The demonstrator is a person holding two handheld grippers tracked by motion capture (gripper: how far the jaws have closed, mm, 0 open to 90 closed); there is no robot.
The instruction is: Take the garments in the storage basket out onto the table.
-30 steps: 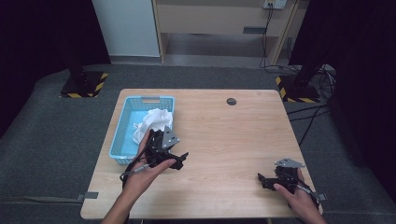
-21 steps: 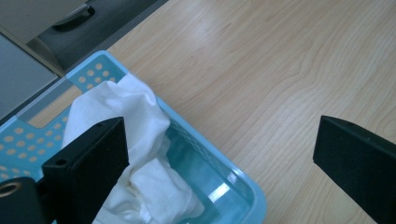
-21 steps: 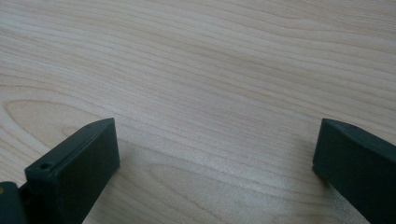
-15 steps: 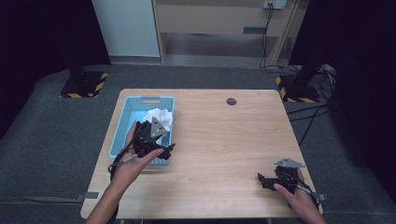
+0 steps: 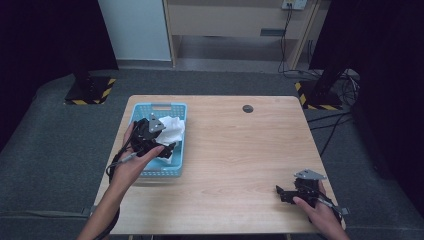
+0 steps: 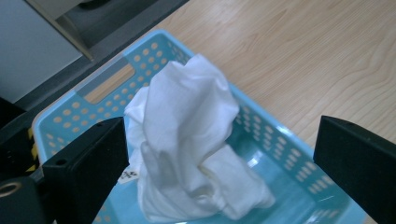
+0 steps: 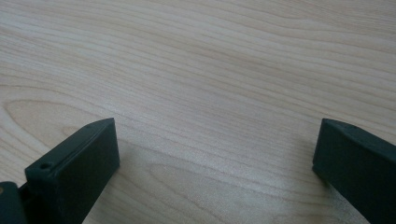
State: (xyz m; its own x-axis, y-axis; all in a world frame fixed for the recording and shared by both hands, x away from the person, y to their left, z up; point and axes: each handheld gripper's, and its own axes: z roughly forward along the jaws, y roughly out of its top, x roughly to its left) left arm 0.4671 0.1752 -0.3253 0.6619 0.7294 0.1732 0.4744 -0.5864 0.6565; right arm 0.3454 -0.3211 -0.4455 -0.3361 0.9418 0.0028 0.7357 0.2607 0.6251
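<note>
Left gripper poised over blue perforated basket at 9 o'clock on the wooden table, jaws spread wide on either side of a crumpled white cloth without touching it. Cloth heaped inside the basket, peaked at the top, folds slumping toward the floor of the basket, small printed tag near its lower left edge. Likely light, soft and limp, apt to sag and unfurl once lifted, not fragile, little risk of slipping. Best taken at the raised ridge of bunched folds at 12 o'clock of the heap, pinching several layers together. Right gripper low over bare wood near 5 o'clock, jaws wide apart, holding nothing.
</note>
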